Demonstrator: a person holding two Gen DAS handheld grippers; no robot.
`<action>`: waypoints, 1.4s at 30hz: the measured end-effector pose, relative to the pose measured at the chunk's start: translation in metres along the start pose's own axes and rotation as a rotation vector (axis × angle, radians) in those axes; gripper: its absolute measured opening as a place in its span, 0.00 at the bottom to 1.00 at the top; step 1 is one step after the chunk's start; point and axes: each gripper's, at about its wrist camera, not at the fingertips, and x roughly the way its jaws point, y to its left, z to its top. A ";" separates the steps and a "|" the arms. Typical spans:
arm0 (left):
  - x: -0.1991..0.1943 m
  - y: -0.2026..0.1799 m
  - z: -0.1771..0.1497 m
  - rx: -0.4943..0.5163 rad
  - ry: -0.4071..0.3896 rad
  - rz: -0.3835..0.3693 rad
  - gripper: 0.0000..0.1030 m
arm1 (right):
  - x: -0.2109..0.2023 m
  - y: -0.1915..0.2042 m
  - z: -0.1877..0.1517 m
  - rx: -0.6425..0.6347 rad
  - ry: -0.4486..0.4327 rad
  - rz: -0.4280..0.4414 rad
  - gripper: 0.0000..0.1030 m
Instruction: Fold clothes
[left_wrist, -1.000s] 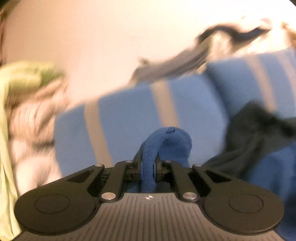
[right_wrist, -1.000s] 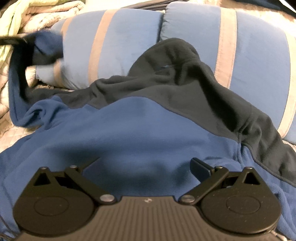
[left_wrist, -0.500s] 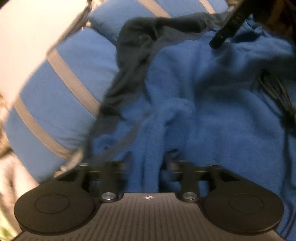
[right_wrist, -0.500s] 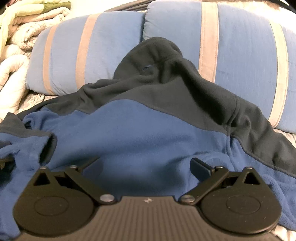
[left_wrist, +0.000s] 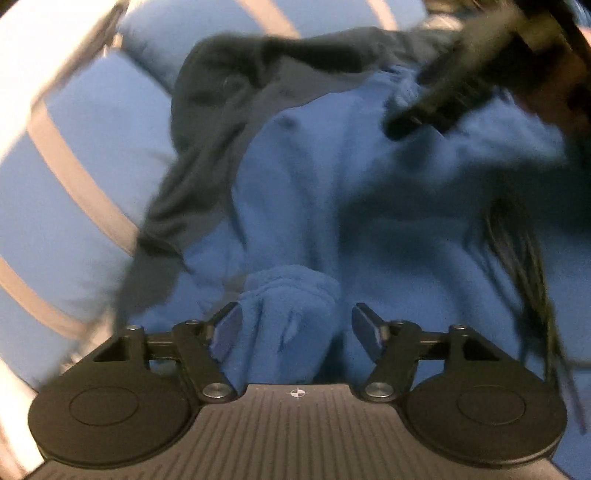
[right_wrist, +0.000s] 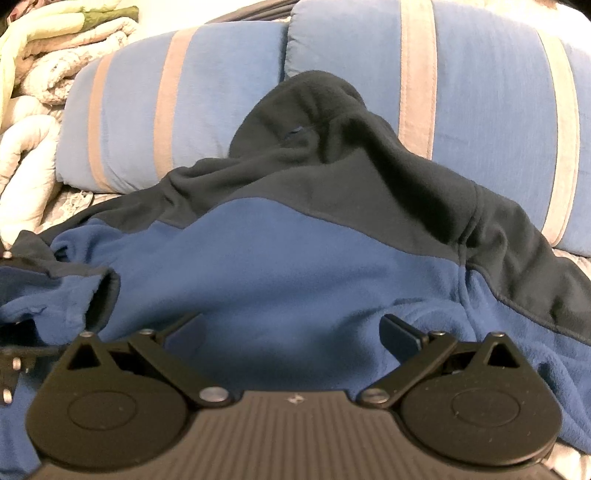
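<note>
While the blue fleece (right_wrist: 295, 273) lies spread against two striped pillows (right_wrist: 480, 92), the left gripper (left_wrist: 295, 328) has just been opening, sleeve bunched loose between parted fingers; right gripper (right_wrist: 291, 332) gapes wide, empty.

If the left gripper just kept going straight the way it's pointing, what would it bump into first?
Most likely the bunched blue sleeve of the fleece jacket, which lies right between the open fingers of the left gripper, whose jaws have just been opening. Depth is hard to judge in this blurred view.
</note>
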 end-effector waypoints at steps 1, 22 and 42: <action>0.004 0.009 0.005 -0.035 0.017 -0.040 0.58 | 0.000 0.000 0.000 0.005 0.003 -0.001 1.00; -0.139 0.118 -0.053 -0.454 -0.329 0.458 0.14 | 0.006 0.007 -0.010 -0.045 0.039 0.038 1.00; -0.097 0.120 -0.445 -1.796 -0.348 0.457 0.17 | -0.011 0.005 -0.021 -0.039 -0.046 0.018 1.00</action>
